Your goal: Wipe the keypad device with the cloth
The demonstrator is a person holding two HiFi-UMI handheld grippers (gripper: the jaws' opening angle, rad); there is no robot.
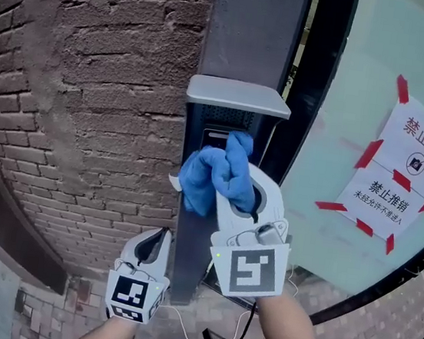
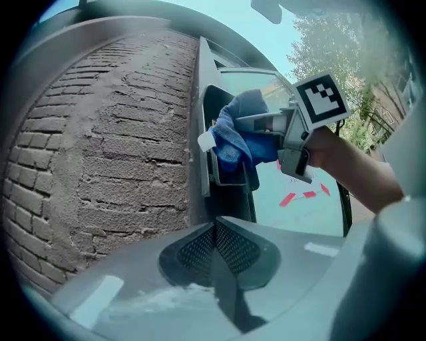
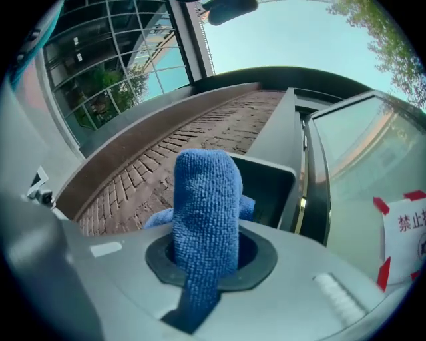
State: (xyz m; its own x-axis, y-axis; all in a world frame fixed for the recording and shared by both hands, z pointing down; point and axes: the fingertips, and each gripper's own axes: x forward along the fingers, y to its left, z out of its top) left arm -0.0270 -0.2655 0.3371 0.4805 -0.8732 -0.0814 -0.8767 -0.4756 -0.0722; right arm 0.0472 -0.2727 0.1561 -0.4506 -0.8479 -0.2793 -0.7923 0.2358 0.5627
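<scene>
Cloth (image 1: pixel 205 175) is up on the keypad device (image 1: pixel 216 124), so wiping looks under way, not finished. Right gripper (image 1: pixel 229 184) is clenched on the blue bundle, which bulges ahead of its jaws, under the hood (image 1: pixel 239 95). Left gripper (image 1: pixel 160 237) hangs lower beside it, jaws together, empty. The keys are covered, so how clean they are can't be told.

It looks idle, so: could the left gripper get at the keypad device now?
Probably not its face: the right gripper holds the blue cloth over the keypad device, while the left gripper hangs below it.
</scene>
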